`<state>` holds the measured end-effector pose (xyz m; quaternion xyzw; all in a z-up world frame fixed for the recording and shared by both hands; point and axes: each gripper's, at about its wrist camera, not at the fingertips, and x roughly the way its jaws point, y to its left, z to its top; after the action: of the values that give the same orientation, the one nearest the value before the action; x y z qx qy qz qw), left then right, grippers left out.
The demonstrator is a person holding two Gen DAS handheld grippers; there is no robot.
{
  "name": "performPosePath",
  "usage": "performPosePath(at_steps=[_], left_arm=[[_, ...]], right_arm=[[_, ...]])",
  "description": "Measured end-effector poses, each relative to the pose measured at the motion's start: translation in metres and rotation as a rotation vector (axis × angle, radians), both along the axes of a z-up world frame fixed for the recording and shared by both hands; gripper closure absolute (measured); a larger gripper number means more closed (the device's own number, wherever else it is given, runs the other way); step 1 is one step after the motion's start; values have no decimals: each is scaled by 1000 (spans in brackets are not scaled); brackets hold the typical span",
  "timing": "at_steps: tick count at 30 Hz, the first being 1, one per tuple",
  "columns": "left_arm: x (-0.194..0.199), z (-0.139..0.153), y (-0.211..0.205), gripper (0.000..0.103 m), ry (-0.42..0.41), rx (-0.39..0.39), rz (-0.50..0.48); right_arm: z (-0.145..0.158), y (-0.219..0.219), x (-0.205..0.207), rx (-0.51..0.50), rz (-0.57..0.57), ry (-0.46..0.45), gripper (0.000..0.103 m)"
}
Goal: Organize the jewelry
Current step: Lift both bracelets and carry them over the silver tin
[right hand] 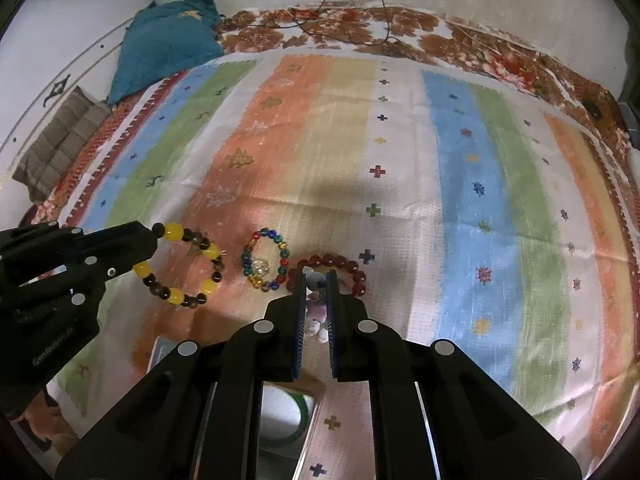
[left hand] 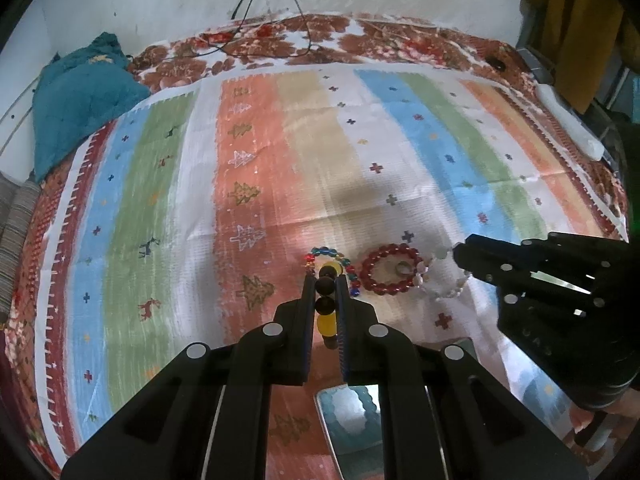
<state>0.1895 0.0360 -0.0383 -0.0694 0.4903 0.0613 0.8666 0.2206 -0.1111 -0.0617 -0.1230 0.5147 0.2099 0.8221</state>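
Observation:
My left gripper is shut on a yellow and dark bead bracelet; in the right wrist view the bracelet hangs from that gripper at the left. A multicoloured bead bracelet lies on the striped cloth, just beyond the left fingertips. A dark red bead bracelet lies to its right. My right gripper is shut on a pale white-pink bead bracelet, which shows in the left wrist view at the right gripper's tip.
A striped cloth covers a floral bedspread. A teal bundle lies at the far left corner, with a grey striped cushion beside it. Black cables lie at the far edge. A shiny tray edge sits below the grippers.

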Motion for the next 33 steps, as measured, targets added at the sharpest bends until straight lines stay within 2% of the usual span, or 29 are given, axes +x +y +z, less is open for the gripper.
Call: performPosePath(at_steps=[16, 24, 33], left_arm=[[-34, 23, -24, 94, -65, 4, -49], [-52, 29, -28, 94, -91, 0, -57], [-67, 25, -30, 94, -84, -2, -63]], right_arm=[[30, -6, -36, 51, 38, -44, 92], [36, -7, -57, 55, 58, -59, 92], [36, -13, -74, 54, 79, -54, 92]])
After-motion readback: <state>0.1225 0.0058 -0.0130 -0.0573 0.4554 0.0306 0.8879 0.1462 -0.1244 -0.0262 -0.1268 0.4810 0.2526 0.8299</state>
